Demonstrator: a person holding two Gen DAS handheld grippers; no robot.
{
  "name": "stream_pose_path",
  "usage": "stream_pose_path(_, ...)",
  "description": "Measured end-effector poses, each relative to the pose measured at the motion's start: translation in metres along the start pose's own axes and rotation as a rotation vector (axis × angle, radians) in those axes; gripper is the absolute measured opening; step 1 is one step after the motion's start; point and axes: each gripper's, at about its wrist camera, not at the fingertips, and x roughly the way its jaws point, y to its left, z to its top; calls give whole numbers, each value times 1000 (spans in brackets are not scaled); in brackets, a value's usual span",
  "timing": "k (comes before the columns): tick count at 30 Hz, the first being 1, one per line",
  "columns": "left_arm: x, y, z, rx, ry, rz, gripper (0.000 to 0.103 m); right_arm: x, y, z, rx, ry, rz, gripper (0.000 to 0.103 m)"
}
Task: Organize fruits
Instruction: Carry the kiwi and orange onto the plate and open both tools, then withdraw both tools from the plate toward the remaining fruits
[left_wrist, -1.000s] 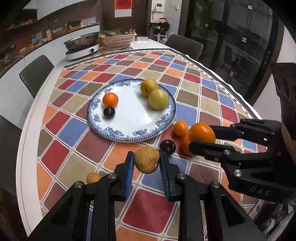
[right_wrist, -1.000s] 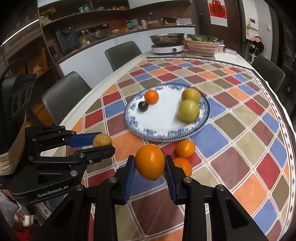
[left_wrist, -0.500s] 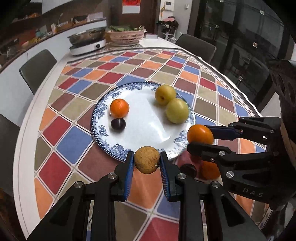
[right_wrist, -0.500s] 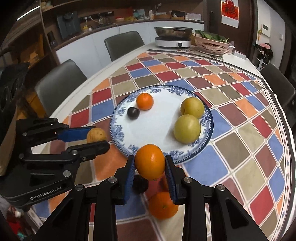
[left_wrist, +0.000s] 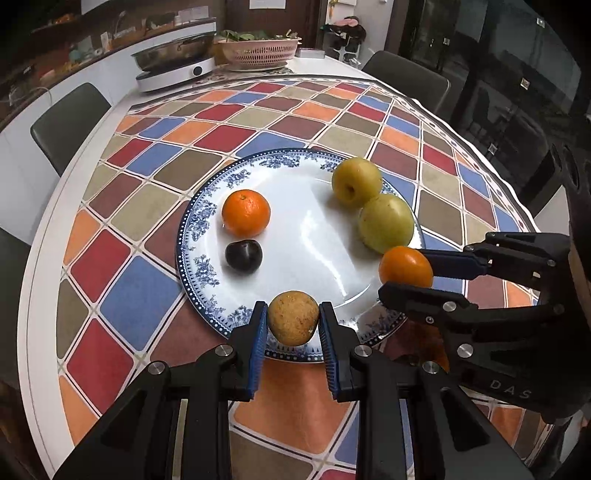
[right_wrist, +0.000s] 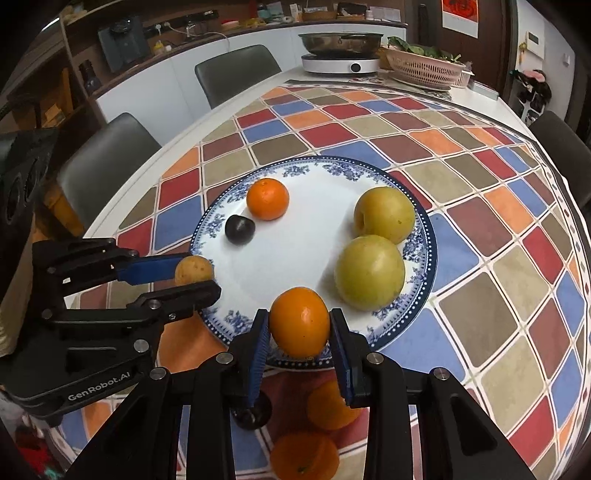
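My left gripper (left_wrist: 293, 325) is shut on a small tan-brown fruit (left_wrist: 293, 322) above the near rim of the blue-and-white plate (left_wrist: 201, 258). My right gripper (right_wrist: 299, 328) is shut on an orange (right_wrist: 299, 322) above the plate's near rim (right_wrist: 424, 236); it also shows in the left wrist view (left_wrist: 405, 266). On the plate lie a small orange (left_wrist: 245, 213), a dark plum (left_wrist: 243, 256) and two yellow-green pears (left_wrist: 356, 180) (left_wrist: 386, 222). Below my right gripper, two oranges (right_wrist: 330, 404) (right_wrist: 304, 456) and a dark plum (right_wrist: 251, 415) lie on the cloth.
The table has a chequered cloth (left_wrist: 147, 155). At its far end stand a cooker with a steel pan (left_wrist: 173, 62) and a pink basket of greens (left_wrist: 258, 51). Grey chairs (left_wrist: 66, 122) stand round the table.
Both grippers moved forward with their fruit, from over the cloth to above the plate's near rim. The loose fruit on the cloth dropped below the right gripper.
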Motion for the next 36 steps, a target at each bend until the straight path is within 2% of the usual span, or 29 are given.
stream_pose_path(4, -6, 0, -1, 1, -11, 28, 45, -2, -4, 2, 19, -10, 2, 36)
stream_pose_path(7, -19, -2, -7, -11, -33, 59, 46, -10, -7, 0, 49, -34, 16, 39)
stream_pose_path(18, -79, -20, -32, -59, -144, 82, 48, -64, 9, -26, 33, -128, -28, 39)
stream_pose_path(20, -87, -24, -37, -66, -161, 84, 49, -74, 12, -31, 28, -142, -31, 45)
stream_pose_path(24, -107, -28, -50, -104, -201, 71, 58, -90, 16, -39, 18, -172, -56, 47)
stream_pose_path(26, -116, -30, -57, -122, -221, 78, 58, -99, 17, -44, 23, -184, -68, 50)
stream_pose_path(28, -122, -30, -64, -141, -229, 85, 63, -106, 19, -48, 30, -197, -84, 66)
stream_pose_path(29, -125, -29, -67, -150, -230, 90, 64, -109, 20, -50, 32, -204, -101, 67)
stream_pose_path(36, -138, -25, -87, -178, -232, 169, 74, -115, 23, -62, 64, -177, -146, 68)
